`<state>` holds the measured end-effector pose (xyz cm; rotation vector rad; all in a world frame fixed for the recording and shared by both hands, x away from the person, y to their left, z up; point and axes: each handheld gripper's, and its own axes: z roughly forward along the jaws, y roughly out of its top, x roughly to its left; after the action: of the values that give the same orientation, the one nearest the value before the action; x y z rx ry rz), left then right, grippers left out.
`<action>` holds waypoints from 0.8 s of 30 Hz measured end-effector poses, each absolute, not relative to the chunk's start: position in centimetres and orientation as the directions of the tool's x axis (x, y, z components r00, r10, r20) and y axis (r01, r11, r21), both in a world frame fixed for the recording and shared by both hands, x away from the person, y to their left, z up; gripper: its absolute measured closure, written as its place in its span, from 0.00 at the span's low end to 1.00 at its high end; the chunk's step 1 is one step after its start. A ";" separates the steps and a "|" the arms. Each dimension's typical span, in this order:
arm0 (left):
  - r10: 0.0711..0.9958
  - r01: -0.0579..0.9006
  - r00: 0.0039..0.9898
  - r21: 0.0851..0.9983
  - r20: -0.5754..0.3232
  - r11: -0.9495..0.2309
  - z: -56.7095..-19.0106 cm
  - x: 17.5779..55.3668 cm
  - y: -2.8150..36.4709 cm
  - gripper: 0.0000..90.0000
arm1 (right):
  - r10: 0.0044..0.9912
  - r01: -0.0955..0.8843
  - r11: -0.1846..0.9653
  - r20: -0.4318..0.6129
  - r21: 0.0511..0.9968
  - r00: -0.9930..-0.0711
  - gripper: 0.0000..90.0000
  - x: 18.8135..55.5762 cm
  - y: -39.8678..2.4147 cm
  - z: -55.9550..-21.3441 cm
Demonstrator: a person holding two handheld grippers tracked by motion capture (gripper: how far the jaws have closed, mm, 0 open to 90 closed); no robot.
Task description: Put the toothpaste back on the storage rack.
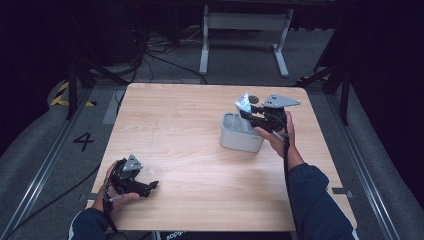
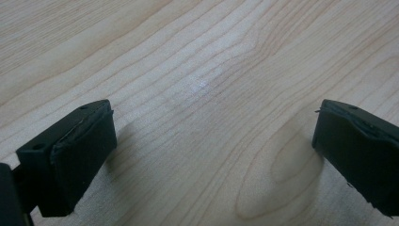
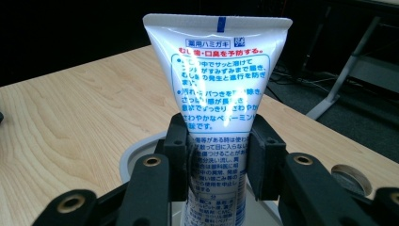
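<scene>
- while my right gripper (image 3: 217,155) pinches the toothpaste tube (image 3: 217,84) at mid-body, the tube stands upright, crimped end up, centre of the right gripper view, its lower end over the grey holder (image 1: 235,134) right of centre in the high view.
- i judge the tube light and soft; its glossy skin looks slippery, and a hard squeeze could dent it or push paste toward the cap.
- i'd say the best hold is where the pads sit now, on the two flat faces, below the stiff crimp.
- my left gripper (image 2: 214,155) rests at lower left in the high view, jaws wide apart over the bare wooden table (image 2: 202,56).
</scene>
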<state>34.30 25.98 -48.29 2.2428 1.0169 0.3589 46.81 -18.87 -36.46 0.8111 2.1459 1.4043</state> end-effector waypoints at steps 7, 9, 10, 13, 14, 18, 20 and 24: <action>0.746 0.565 0.666 0.655 -0.003 -0.502 -48.3 34.4 26.0 0.01 | 0.684 0.227 0.330 -0.067 0.916 -0.727 0.73 46.4 -19.1 -36.7; 0.745 0.562 0.668 0.655 0.001 -0.505 -48.3 34.4 26.0 0.01 | 0.679 0.228 0.338 -0.069 0.913 -0.731 0.73 46.3 -19.1 -36.8; 0.746 0.565 0.666 0.655 -0.004 -0.501 -48.3 34.3 26.0 0.01 | 0.674 0.226 0.351 -0.077 0.909 -0.735 0.73 46.2 -19.1 -36.9; 0.745 0.564 0.667 0.655 -0.002 -0.503 -48.3 34.4 26.0 0.01 | 0.669 0.220 0.366 -0.091 0.904 -0.738 0.73 46.0 -19.1 -36.9; 0.745 0.564 0.667 0.655 -0.002 -0.503 -48.3 34.4 26.0 0.01 | 0.671 0.223 0.367 -0.091 0.903 -0.736 0.73 45.9 -19.1 -36.9; 0.745 0.563 0.667 0.655 0.001 -0.505 -48.3 34.4 26.0 0.01 | 0.667 0.223 0.377 -0.096 0.899 -0.739 0.73 45.7 -19.1 -37.0; 0.744 0.562 0.668 0.655 0.002 -0.506 -48.3 34.4 26.0 0.01 | 0.666 0.232 0.391 -0.100 0.890 -0.739 0.73 45.6 -19.2 -37.2; 0.748 0.570 0.664 0.655 -0.010 -0.497 -48.3 34.3 26.0 0.01 | 0.663 0.236 0.400 -0.102 0.886 -0.741 0.73 45.5 -19.3 -37.3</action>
<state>34.32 25.99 -48.29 2.2435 1.0142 0.3647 45.52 -19.27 -37.32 0.7693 2.2191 1.2992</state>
